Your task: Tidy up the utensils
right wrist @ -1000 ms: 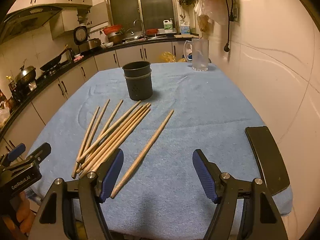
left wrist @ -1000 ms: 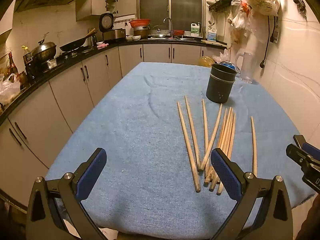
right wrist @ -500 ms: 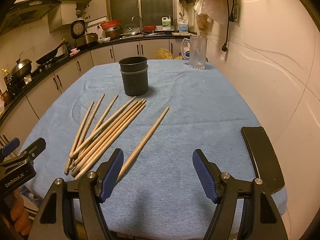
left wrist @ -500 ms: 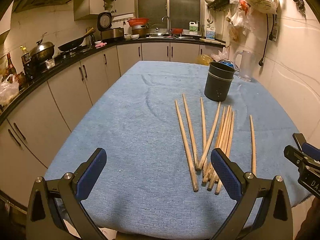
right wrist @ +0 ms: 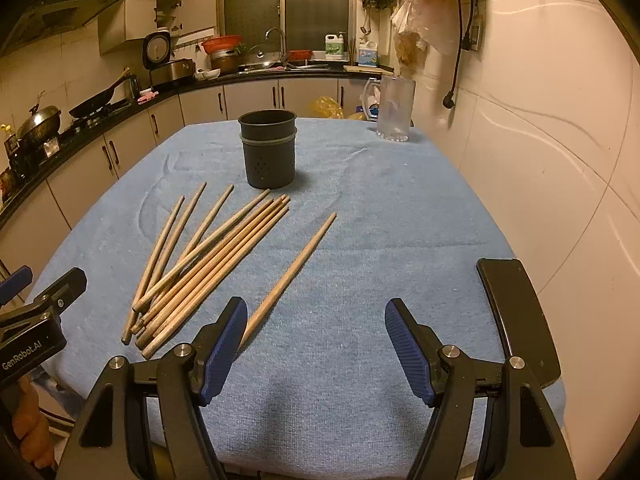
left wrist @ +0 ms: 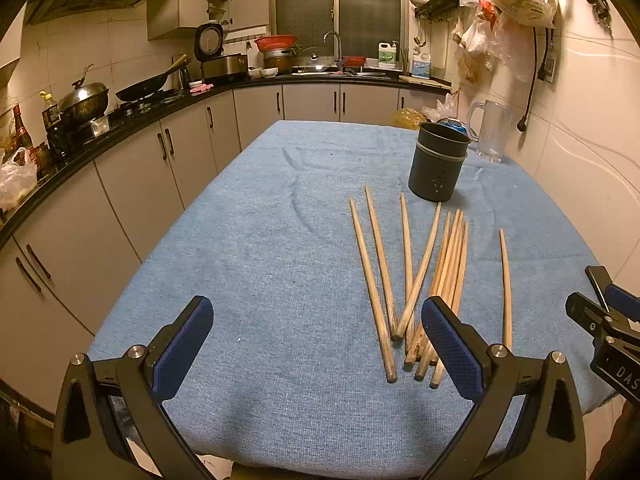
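Chopsticks (left wrist: 416, 280) lie fanned on the blue-clothed bench (left wrist: 260, 260), long axes running toward the dark holder (left wrist: 438, 166); 1 chopstick (right wrist: 290, 274) lies apart. Both grippers' jaws gape wide, empty, in a kitchen.

The left gripper (left wrist: 318, 350) is hovering level with its blue-padded fingers (left wrist: 182, 346) spread wide, holding nothing. The right gripper (right wrist: 316, 346) is pointing forward beside it, its fingers (right wrist: 408, 346) likewise gaping apart and gripping nothing.
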Demonstrator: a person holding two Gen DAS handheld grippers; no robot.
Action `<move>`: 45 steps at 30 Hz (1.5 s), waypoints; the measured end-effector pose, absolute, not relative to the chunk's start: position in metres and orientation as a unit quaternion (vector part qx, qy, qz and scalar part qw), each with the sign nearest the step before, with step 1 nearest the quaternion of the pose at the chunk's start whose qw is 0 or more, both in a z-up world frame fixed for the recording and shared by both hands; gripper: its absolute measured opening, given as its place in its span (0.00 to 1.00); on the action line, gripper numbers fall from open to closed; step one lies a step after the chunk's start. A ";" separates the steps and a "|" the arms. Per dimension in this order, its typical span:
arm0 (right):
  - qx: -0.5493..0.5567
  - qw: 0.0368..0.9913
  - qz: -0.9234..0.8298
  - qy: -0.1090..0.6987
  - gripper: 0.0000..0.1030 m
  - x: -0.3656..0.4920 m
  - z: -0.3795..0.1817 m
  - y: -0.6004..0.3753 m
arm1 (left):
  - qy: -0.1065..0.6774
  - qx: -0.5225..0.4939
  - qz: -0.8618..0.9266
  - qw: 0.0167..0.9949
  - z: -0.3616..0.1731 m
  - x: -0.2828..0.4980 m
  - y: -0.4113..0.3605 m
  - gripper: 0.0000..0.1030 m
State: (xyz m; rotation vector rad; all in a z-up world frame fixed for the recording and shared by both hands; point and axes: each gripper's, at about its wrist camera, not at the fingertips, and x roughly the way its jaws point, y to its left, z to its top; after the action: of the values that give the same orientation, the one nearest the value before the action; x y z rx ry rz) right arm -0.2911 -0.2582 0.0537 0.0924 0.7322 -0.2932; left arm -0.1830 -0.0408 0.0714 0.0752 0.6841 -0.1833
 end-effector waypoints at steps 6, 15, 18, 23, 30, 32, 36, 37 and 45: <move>0.045 0.921 -0.142 0.360 0.74 -0.290 0.052 -0.258 | 0.335 0.037 -0.090 0.937 0.071 -0.183 -0.041 1.00; 0.058 0.919 -0.125 0.370 0.73 -0.286 0.050 -0.264 | 0.346 0.031 -0.099 0.932 0.069 -0.180 -0.037 1.00; 0.084 0.917 -0.120 0.372 0.72 -0.281 0.053 -0.274 | 0.358 0.025 -0.103 0.928 0.069 -0.171 -0.033 1.00; 0.139 0.905 -0.094 0.392 0.66 -0.261 0.059 -0.295 | 0.378 0.026 -0.118 0.918 0.071 -0.153 -0.031 1.00; 0.197 0.870 -0.068 0.446 0.45 -0.214 0.054 -0.322 | 0.411 0.029 -0.153 0.898 0.082 -0.116 -0.034 0.97; 0.203 0.860 -0.066 0.463 0.44 -0.197 0.050 -0.329 | 0.426 0.023 -0.162 0.890 0.084 -0.104 -0.035 0.89; 0.222 0.834 -0.074 0.500 0.32 -0.165 0.035 -0.344 | 0.466 0.008 -0.179 0.866 0.081 -0.073 -0.040 0.76; 0.222 0.830 -0.079 0.505 0.29 -0.160 0.032 -0.345 | 0.472 0.007 -0.181 0.863 0.080 -0.068 -0.042 0.73; 0.218 0.803 -0.097 0.546 0.28 -0.119 0.001 -0.351 | 0.523 -0.007 -0.183 0.832 0.065 -0.024 -0.051 0.55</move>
State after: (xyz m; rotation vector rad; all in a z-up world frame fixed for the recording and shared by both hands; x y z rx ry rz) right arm -0.1186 -0.3507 0.0014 0.4672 1.1694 -0.2072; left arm -0.0235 -0.0510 0.0647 -0.0146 1.1086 -0.3873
